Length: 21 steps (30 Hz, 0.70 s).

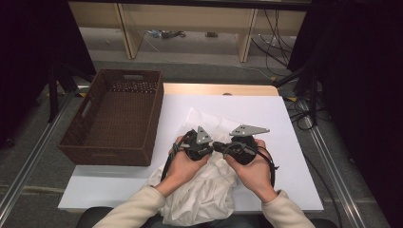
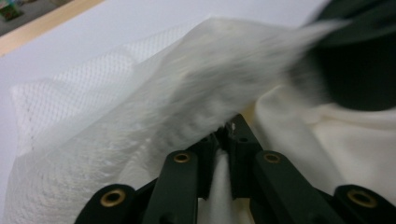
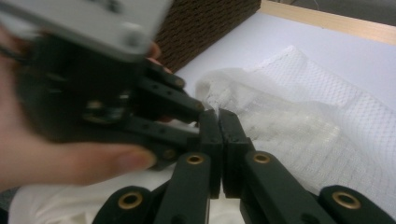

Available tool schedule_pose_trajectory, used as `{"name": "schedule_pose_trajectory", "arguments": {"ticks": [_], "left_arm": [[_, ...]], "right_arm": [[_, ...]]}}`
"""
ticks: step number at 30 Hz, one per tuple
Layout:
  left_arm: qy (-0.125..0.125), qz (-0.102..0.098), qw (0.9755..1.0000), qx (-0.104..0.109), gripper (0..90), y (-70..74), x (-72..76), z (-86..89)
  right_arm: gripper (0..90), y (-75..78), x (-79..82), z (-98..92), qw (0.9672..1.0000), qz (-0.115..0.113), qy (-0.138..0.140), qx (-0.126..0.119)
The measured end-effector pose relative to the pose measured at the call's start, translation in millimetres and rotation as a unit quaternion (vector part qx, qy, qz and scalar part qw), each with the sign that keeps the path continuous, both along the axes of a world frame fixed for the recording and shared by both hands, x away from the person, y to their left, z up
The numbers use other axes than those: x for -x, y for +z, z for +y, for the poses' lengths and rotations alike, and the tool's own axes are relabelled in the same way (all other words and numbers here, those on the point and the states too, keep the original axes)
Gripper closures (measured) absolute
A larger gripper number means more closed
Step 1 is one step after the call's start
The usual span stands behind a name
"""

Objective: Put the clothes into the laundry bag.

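A white mesh bag (image 1: 209, 121) lies on the white tabletop (image 1: 285, 156), partly over a cream garment (image 1: 204, 194) that hangs off the near edge. Both grippers meet tip to tip over the cloth. My left gripper (image 1: 213, 145) points right; in the left gripper view its jaws (image 2: 223, 133) pinch the mesh bag (image 2: 140, 116), which drapes over the tips, with the cream garment (image 2: 355, 149) to the right. My right gripper (image 3: 217, 114) has its jaws pressed together at a raised edge of the mesh bag (image 3: 303, 126), right beside the left gripper (image 3: 93, 102).
A dark brown wicker basket (image 1: 114, 152) stands on the table's left side, its inside bare. A wooden table edge (image 1: 218, 89) runs along the back. Cables trail on the floor to the right (image 1: 304, 114).
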<state>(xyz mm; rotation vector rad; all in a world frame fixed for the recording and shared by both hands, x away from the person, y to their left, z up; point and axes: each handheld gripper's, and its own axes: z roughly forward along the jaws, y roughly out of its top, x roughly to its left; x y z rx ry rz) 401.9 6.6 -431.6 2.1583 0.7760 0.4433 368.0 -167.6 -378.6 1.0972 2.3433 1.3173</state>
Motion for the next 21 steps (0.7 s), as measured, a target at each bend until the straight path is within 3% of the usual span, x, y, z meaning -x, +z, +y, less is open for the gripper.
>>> {"name": "schedule_pose_trajectory", "arguments": {"ticks": [2,5,7,8,9,11,15,21], "left_arm": [[-0.003,0.002,1.0,0.005,74.7,2.5,2.9,0.7],[-0.01,0.001,0.9999,0.01,54.4,18.4,13.4,5.6],[-0.017,-0.003,0.9998,0.007,41.2,30.4,21.9,12.1],[-0.016,-0.001,0.9998,0.009,35.8,35.0,25.5,16.7],[-0.017,0.0,0.9998,0.012,32.0,39.0,28.8,22.1],[-0.013,0.005,0.9998,0.015,28.2,42.9,33.4,33.7],[0.001,0.015,0.9999,-0.007,22.8,37.8,37.1,56.2],[0.008,0.078,0.9969,0.006,25.5,7.9,25.4,67.3]], "right_arm": [[90.0,-0.2,-0.7,-1.4,0.9999,0.008,-0.002,-0.007],[90.0,1.2,-3.7,-6.6,0.9999,0.0,-0.009,-0.006],[90.0,3.7,-2.9,-9.2,0.9997,0.008,-0.018,-0.012],[90.0,4.3,-4.6,-12.2,0.9998,-0.006,-0.021,-0.003],[90.0,4.0,-5.2,-12.2,0.9998,0.002,-0.017,-0.015],[90.0,3.7,-5.9,-12.9,0.9997,0.002,-0.017,-0.014],[90.0,4.1,-5.1,-11.9,0.9998,0.003,-0.019,-0.005],[90.0,3.1,-5.2,-10.8,0.9997,0.004,-0.022,-0.004]]}}
